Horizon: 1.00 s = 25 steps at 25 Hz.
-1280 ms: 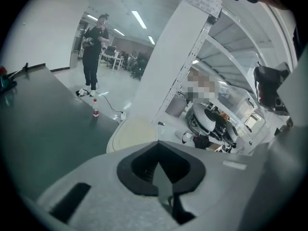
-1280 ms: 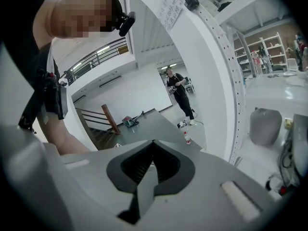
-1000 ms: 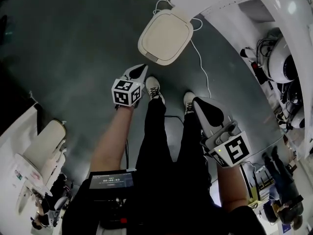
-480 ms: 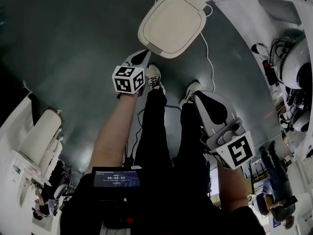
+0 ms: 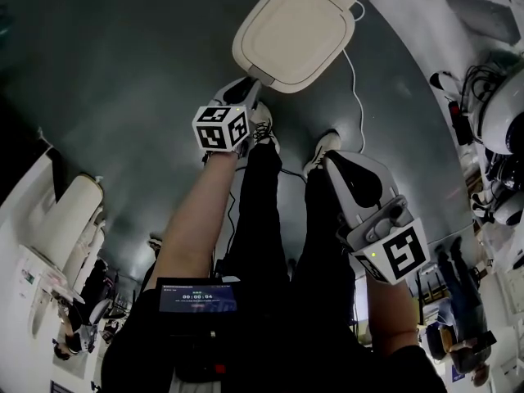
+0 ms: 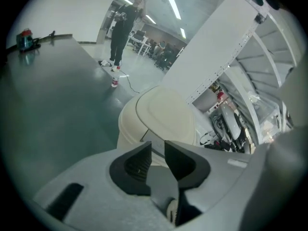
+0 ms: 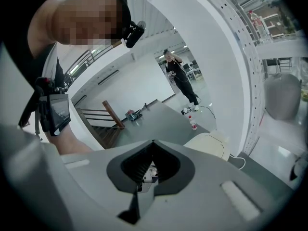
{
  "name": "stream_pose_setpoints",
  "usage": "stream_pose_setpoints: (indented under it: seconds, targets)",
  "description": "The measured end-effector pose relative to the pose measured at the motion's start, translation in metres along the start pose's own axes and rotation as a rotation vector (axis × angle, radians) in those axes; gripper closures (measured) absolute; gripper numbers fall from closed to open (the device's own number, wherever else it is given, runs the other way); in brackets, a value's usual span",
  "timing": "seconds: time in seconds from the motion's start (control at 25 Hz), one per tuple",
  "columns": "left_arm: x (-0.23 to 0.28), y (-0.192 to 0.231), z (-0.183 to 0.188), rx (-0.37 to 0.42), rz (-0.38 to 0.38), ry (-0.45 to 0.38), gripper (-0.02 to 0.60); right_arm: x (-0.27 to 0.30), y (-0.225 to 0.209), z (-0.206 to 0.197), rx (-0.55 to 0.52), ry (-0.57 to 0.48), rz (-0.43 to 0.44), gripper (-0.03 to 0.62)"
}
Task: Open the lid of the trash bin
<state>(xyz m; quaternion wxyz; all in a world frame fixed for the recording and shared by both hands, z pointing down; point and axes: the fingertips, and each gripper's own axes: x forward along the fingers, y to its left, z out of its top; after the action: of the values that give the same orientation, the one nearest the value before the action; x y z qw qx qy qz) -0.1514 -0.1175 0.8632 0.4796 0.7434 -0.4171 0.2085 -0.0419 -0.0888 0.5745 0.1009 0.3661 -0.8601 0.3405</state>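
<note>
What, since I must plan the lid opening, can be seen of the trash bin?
The bin is cream, plastic-looking and rounded-square, standing upright on the dark floor. Its lid is shut, flat with a raised centre panel. The left gripper, whose jaws have just been opening with nothing between them, points at the bin's front edge; whether they touch cannot be told.

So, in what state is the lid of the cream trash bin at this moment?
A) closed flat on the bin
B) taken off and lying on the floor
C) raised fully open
A: the lid lies flat and shut on top of the trash bin, as both the head view and the left gripper view show.
</note>
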Motion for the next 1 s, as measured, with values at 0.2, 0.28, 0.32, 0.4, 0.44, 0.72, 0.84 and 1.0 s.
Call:
stream_pose_setpoints:
  seconds: [0.2, 0.28, 0.32, 0.4, 0.44, 0.72, 0.84, 1.0]
  targets:
    - [0.010, 0.011, -0.007, -0.260, -0.014, -0.047, 0.477, 0.000, 0.002, -0.010, 0.015, 0.008, 0.017, 0.586]
    - [0.014, 0.013, -0.008, -0.313, -0.015, -0.063, 0.470, -0.002, 0.001, -0.013, 0.018, 0.011, 0.022, 0.586]
    - [0.015, 0.014, -0.008, -0.330, -0.015, -0.072, 0.463, -0.003, 0.000, -0.014, 0.019, 0.010, 0.023, 0.586]
    - [0.015, 0.016, -0.010, -0.355, -0.012, -0.083, 0.458, -0.004, -0.001, -0.016, 0.023, 0.009, 0.025, 0.586]
    - [0.014, 0.017, -0.011, -0.363, -0.012, -0.086, 0.453, -0.005, -0.001, -0.017, 0.024, 0.009, 0.025, 0.586]
    - [0.014, 0.016, -0.010, -0.338, -0.016, -0.091, 0.469, -0.007, -0.002, -0.018, 0.021, 0.005, 0.031, 0.586]
    - [0.013, 0.014, -0.009, -0.333, -0.025, -0.096, 0.480, -0.009, 0.000, -0.020, 0.020, 0.005, 0.032, 0.586]
    - [0.015, 0.016, -0.012, -0.338, -0.032, -0.094, 0.482, -0.009, -0.002, -0.025, 0.023, 0.008, 0.033, 0.586]
